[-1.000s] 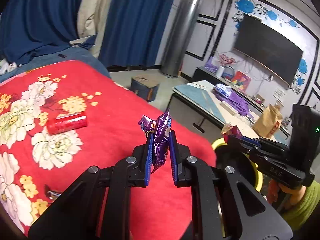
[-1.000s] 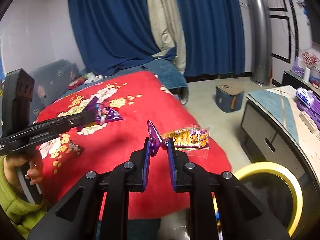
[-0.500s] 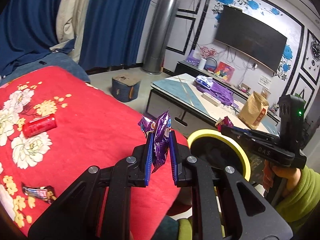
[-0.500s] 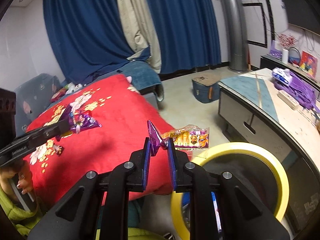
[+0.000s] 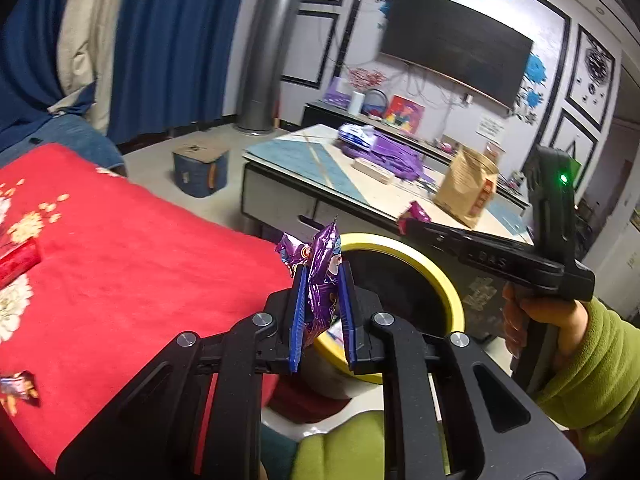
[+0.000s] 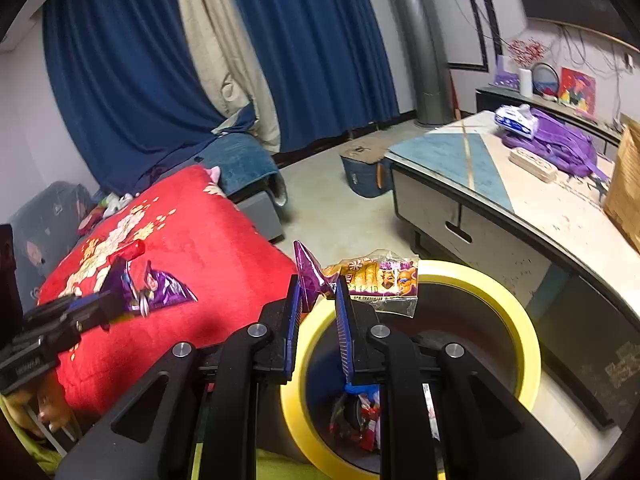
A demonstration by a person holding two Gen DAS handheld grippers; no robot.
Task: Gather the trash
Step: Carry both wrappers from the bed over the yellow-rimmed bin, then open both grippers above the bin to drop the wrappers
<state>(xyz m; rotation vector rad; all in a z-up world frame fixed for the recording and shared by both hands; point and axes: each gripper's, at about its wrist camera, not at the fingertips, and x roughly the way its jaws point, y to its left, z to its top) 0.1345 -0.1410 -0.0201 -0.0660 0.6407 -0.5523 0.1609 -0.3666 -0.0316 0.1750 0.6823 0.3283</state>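
My left gripper (image 5: 322, 316) is shut on a crumpled purple wrapper (image 5: 320, 280), held at the near rim of a yellow-rimmed black bin (image 5: 404, 252). My right gripper (image 6: 318, 320) is shut on a clear orange-and-purple snack wrapper (image 6: 376, 278), held over the same bin (image 6: 524, 328), which holds trash inside. The right gripper also shows in the left wrist view (image 5: 412, 224), over the bin's far rim. The left gripper with its purple wrapper (image 6: 156, 292) shows in the right wrist view, over the red blanket (image 6: 200, 240).
A red can (image 5: 18, 260) and a small wrapper (image 5: 18, 386) lie on the red flowered blanket (image 5: 140, 260). A low table (image 6: 500, 196) with a purple bag and a brown paper bag (image 5: 466, 188) stands behind the bin. A blue box (image 5: 200, 172) sits on the floor.
Both grippers have swung from over the red blanket toward the yellow-rimmed bin, each still holding its wrapper. The bin now fills the lower middle of both views.
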